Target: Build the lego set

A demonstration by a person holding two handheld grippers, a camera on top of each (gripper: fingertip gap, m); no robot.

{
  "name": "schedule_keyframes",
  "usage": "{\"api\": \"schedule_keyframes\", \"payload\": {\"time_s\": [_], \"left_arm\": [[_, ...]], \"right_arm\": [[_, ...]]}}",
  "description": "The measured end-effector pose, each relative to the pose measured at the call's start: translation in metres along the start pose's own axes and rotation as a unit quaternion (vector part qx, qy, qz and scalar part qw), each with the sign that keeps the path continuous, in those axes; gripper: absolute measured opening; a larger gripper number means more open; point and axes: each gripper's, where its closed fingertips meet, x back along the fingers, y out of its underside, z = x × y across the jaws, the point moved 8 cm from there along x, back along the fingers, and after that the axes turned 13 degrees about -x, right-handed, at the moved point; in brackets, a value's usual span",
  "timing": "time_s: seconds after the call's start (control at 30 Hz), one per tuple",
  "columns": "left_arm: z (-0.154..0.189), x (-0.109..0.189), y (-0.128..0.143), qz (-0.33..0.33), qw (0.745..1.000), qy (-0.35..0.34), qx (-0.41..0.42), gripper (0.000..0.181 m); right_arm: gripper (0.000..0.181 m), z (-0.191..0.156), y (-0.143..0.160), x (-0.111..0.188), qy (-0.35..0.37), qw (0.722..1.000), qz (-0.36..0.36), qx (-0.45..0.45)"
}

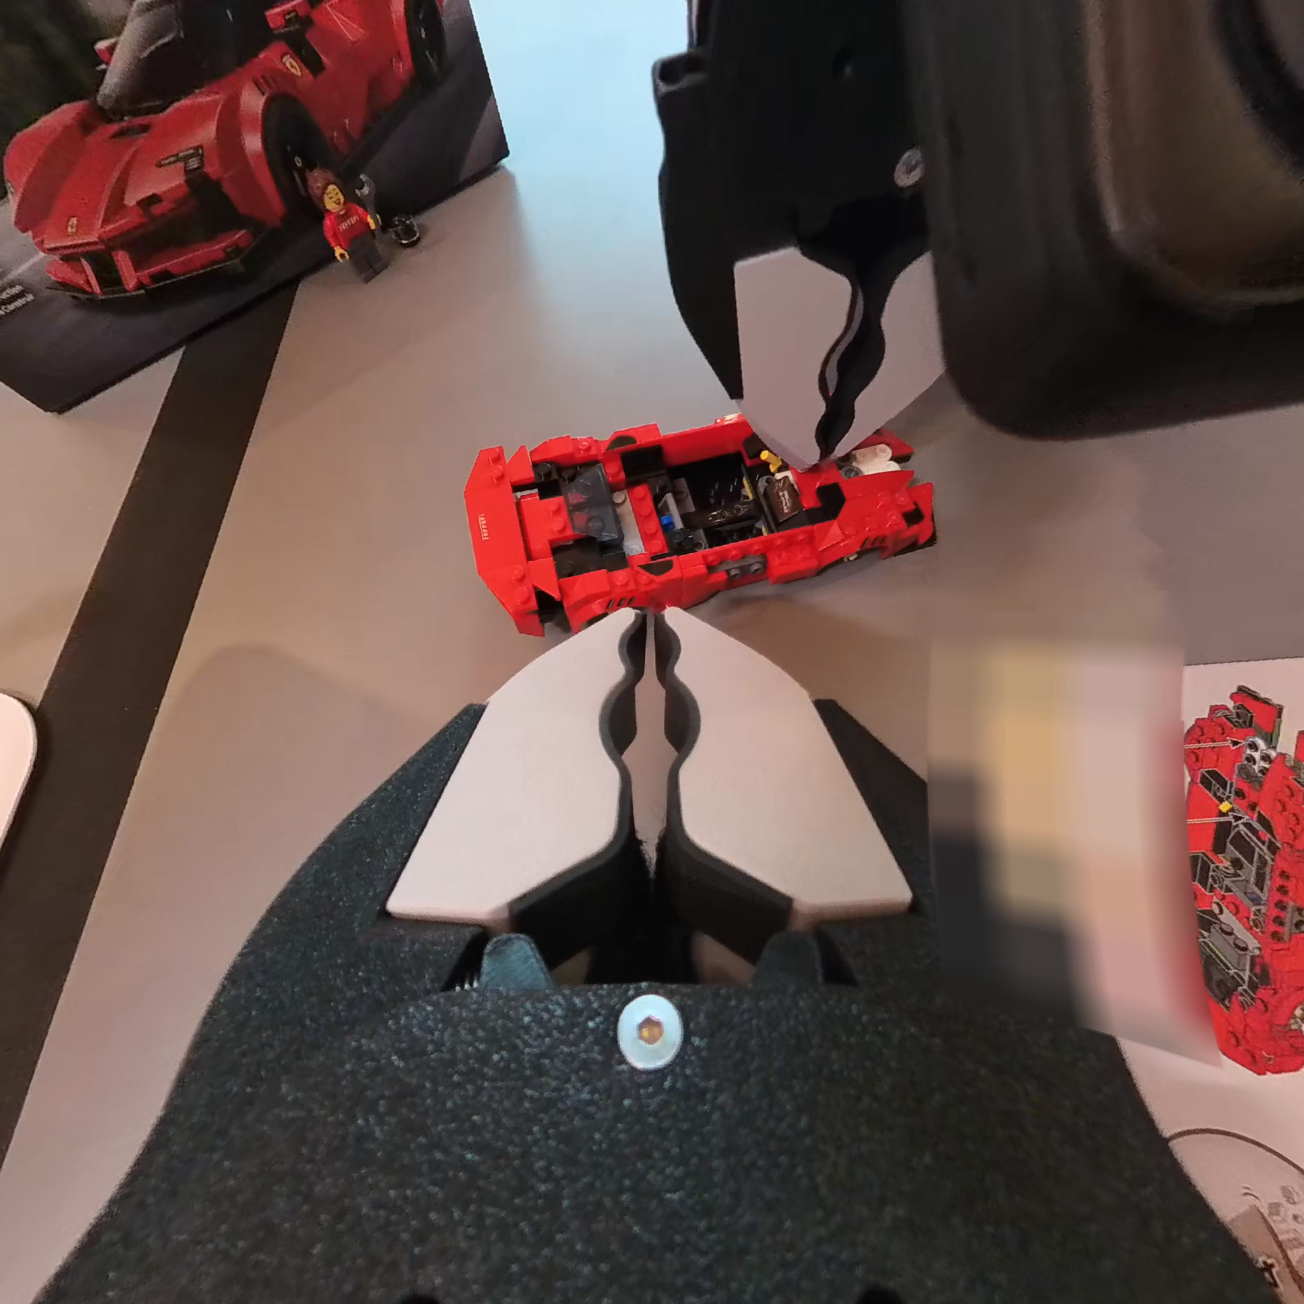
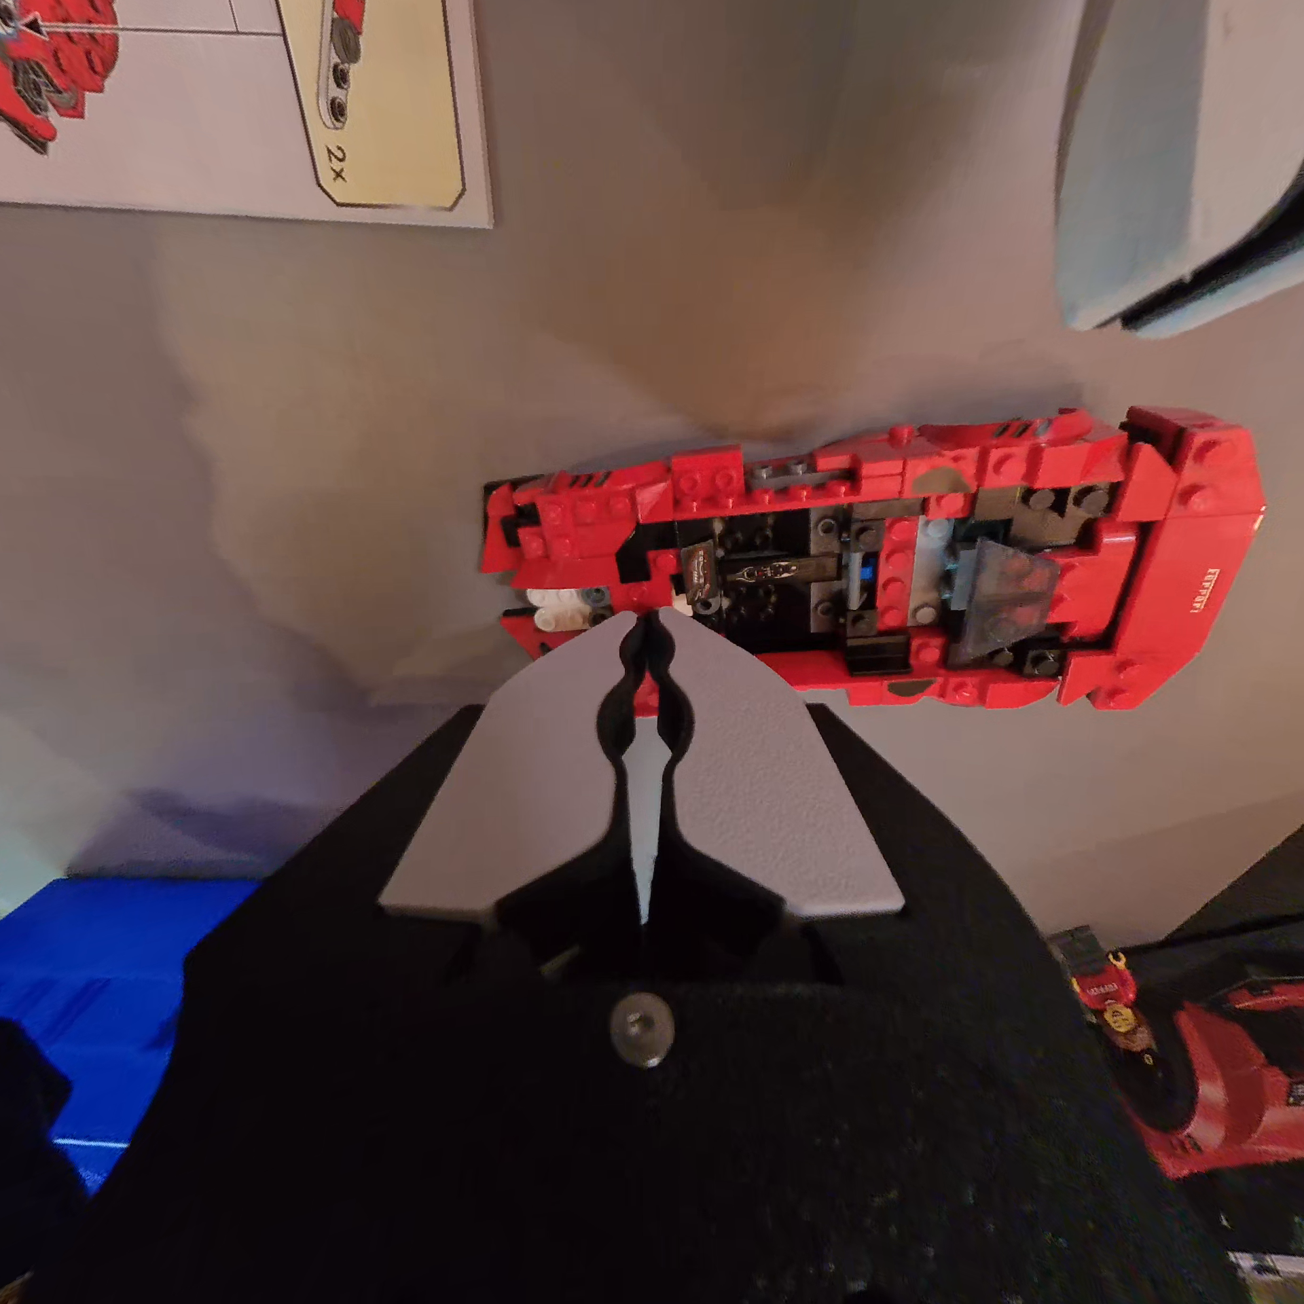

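Note:
A half-built red lego car (image 1: 698, 522) lies on the grey table, its open top showing black and grey inner parts. It also shows in the right wrist view (image 2: 882, 564). My left gripper (image 1: 653, 615) is shut, with its tips against the car's near side at the middle. My right gripper (image 2: 648, 619) is shut, with its tips down on the car's front end beside small white round pieces (image 2: 557, 610). In the left wrist view the right gripper (image 1: 822, 459) comes down from the upper right. No loose brick shows between either pair of fingers.
The set's box (image 1: 212, 141) with a red car picture lies at the back left. The instruction booklet (image 1: 1242, 882) lies open at the right and also shows in the right wrist view (image 2: 233, 106). A black stripe (image 1: 141, 564) crosses the table. A blue block (image 2: 106, 988) and a white object (image 2: 1164, 176) lie nearby. The left gripper's tips are roughly 10 cm from the right gripper's.

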Motion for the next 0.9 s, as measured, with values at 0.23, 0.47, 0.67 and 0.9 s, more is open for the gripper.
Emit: {"api": "schedule_keyframes", "payload": {"time_s": [0.23, 0.47, 0.67, 0.9], "left_arm": [[0.002, 0.028, -0.019, -0.005, 0.999, -0.035, -0.006, 0.003], [0.03, 0.074, -0.033, -0.036, 0.996, -0.083, -0.025, 0.014], [0.081, 0.108, -0.023, -0.077, 0.991, -0.107, 0.016, 0.05], [0.159, 0.138, 0.014, -0.126, 0.98, -0.12, 0.1, 0.144]], "right_arm": [[0.0, 0.001, 0.002, 0.003, 0.017, 0.999, 0.026, -0.028], [0.03, -0.021, 0.01, 0.062, 0.099, 0.981, 0.157, -0.06], [0.089, -0.082, 0.007, 0.087, 0.086, 0.937, 0.315, -0.126], [0.1, -0.147, 0.003, 0.047, 0.041, 0.862, 0.441, -0.245]]}}
